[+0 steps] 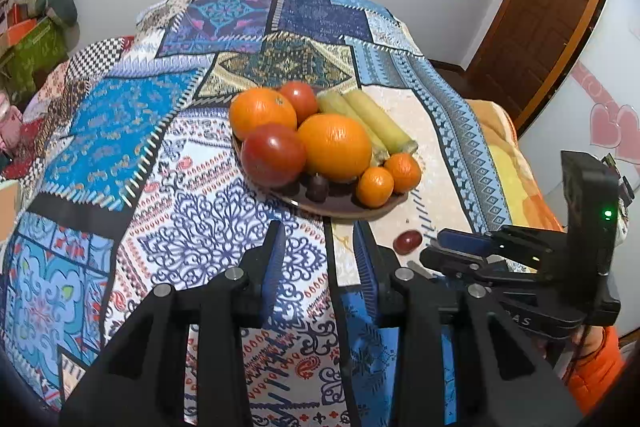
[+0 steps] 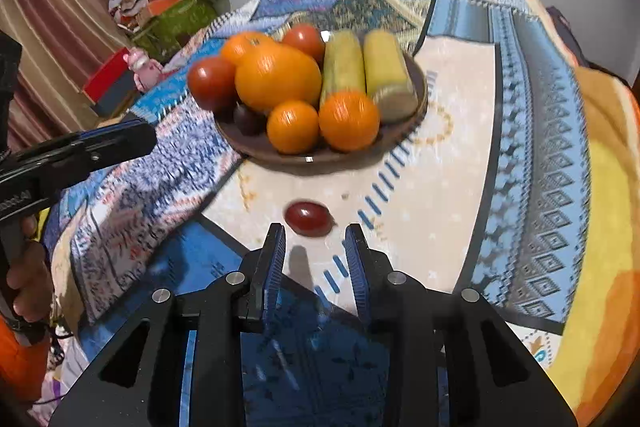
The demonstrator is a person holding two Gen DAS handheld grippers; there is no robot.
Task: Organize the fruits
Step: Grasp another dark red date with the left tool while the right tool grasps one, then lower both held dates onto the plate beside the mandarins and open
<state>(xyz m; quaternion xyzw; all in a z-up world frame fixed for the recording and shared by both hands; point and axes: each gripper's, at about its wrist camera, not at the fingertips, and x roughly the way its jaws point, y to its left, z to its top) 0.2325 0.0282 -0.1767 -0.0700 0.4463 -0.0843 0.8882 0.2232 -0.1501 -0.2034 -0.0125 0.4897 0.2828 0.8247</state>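
A brown plate (image 1: 344,213) on the patterned cloth holds two big oranges (image 1: 335,147), two tomatoes (image 1: 273,155), two small mandarins (image 1: 375,186), two corn cobs (image 1: 378,121) and a dark small fruit (image 1: 317,188). The plate also shows in the right wrist view (image 2: 280,157). A small red fruit (image 2: 309,218) lies loose on the cloth in front of the plate, also seen from the left wrist (image 1: 407,242). My right gripper (image 2: 316,235) is open and empty, just short of that fruit. My left gripper (image 1: 322,235) is open and empty, before the plate.
The patchwork cloth (image 1: 120,131) covers a raised surface that drops off at left and right. A brown door (image 1: 548,11) stands at the right. Clutter and boxes (image 2: 168,11) sit on the far left. An orange blanket (image 2: 608,227) lies at the right edge.
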